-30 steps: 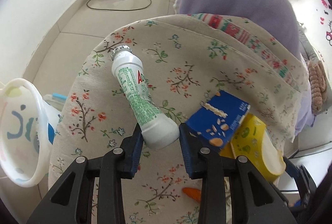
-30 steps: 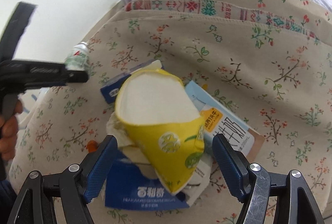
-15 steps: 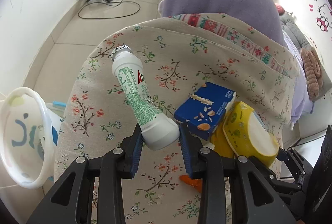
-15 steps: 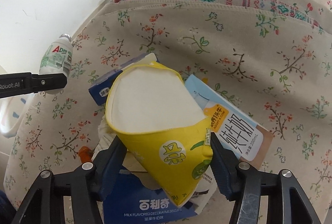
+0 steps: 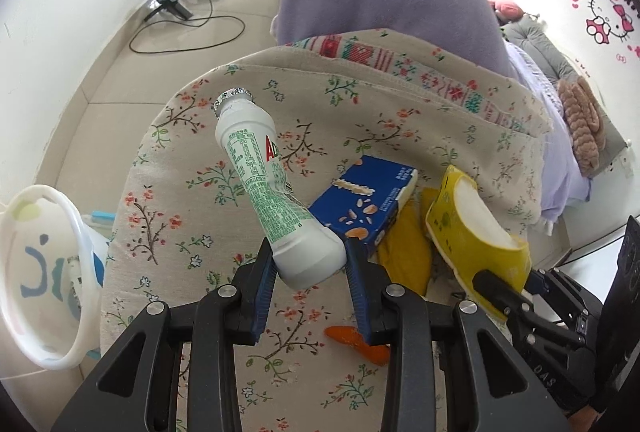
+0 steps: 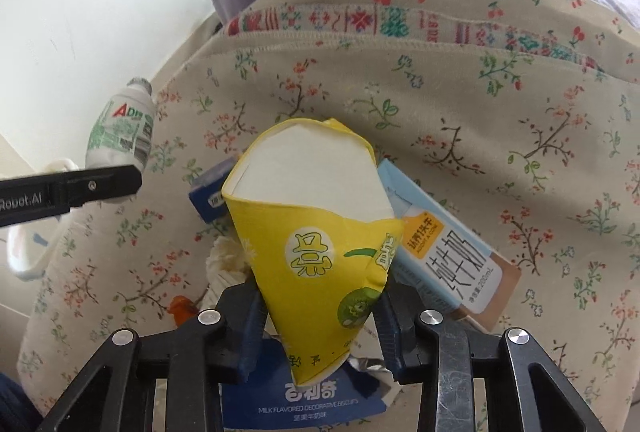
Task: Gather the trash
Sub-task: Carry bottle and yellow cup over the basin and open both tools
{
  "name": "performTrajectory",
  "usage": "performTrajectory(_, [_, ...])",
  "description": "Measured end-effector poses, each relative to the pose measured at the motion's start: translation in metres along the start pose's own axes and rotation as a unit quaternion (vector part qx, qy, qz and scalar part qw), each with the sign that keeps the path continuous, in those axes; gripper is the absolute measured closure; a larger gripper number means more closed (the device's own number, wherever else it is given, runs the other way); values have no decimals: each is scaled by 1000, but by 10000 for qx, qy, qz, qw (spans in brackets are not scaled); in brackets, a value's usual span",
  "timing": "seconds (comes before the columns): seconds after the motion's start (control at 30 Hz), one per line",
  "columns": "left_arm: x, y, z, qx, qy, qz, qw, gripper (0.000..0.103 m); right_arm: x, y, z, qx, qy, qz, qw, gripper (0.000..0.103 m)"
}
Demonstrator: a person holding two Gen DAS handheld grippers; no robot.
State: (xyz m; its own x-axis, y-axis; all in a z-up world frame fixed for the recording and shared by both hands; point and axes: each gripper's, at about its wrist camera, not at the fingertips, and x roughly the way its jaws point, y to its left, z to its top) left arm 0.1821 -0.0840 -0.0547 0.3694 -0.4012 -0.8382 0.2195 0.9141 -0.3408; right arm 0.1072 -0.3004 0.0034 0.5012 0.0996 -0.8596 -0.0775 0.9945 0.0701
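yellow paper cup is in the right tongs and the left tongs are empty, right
Not quite. The right tongs do hold the yellow paper cup, but the left tongs aren't empty: the left wrist view shows them shut on the white drink bottle.

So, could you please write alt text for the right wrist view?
The right claw grips a crushed yellow paper cup above a floral cloth strewn with cartons. At left, the other claw holds a white drink bottle.

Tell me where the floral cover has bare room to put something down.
Bare floral cover lies between the patterned band and the milk carton, and left of the bottle. It is crowded around the yellow cup and blue box.
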Motion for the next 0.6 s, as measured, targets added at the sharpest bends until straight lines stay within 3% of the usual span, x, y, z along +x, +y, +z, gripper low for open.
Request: performTrajectory(0.6, [-34, 10, -11, 187, -238, -157, 9994, 67, -37, 24, 6, -277, -899, -41, 9956, 61])
